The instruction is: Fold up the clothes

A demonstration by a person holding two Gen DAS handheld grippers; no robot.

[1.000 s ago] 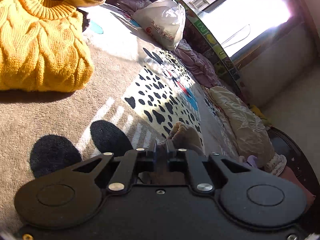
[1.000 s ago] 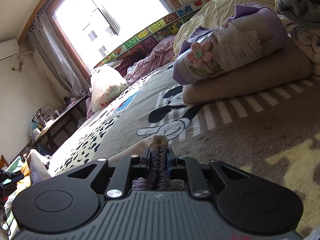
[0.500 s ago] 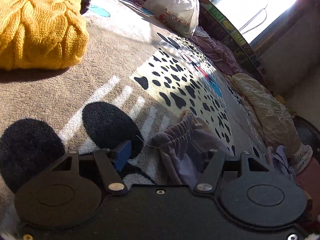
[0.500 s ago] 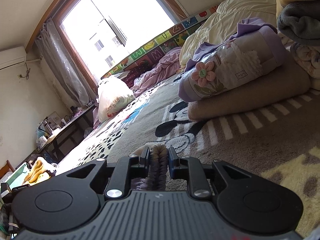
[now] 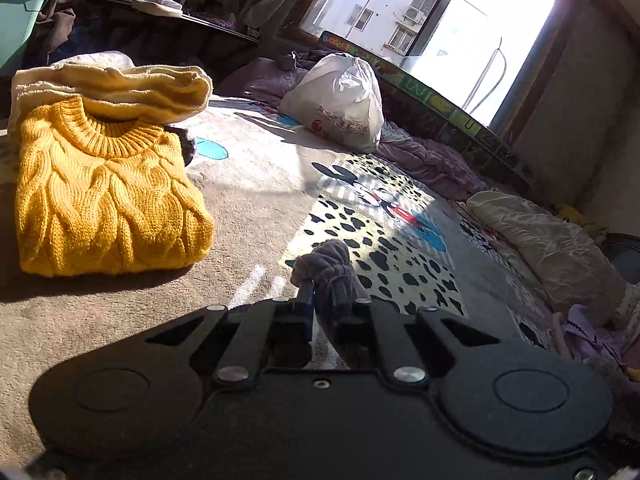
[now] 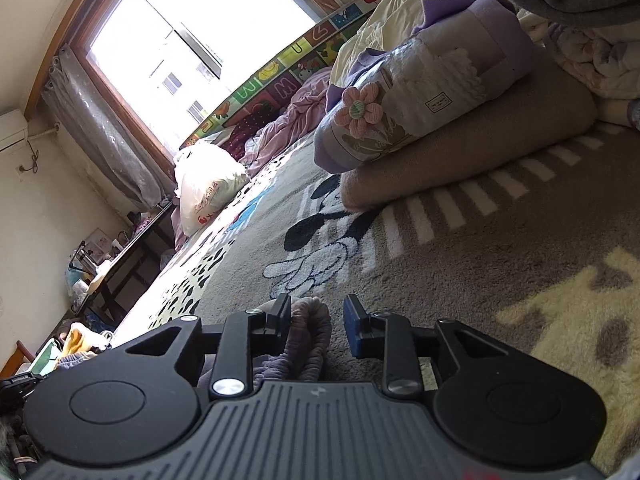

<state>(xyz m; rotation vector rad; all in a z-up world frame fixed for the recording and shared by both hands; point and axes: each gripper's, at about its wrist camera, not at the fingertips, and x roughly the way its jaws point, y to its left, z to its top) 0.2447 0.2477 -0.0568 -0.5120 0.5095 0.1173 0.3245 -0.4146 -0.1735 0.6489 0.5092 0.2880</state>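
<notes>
One white bag (image 5: pixel 338 100) (knotted, stuffed) on blanket (image 5: pixel 256 184).

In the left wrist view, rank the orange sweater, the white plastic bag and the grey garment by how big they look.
1. Orange sweater
2. White plastic bag, though it lies farther off, so its true size is unsure.
3. Grey garment, only a bunched part showing in the left claw.

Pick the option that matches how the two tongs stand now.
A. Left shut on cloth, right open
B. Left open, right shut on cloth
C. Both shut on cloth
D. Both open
A: the left tongs pinch the grey-purple gathered elastic cloth, while the right tongs stand apart, with the cloth lying loose against one finger only.
</notes>
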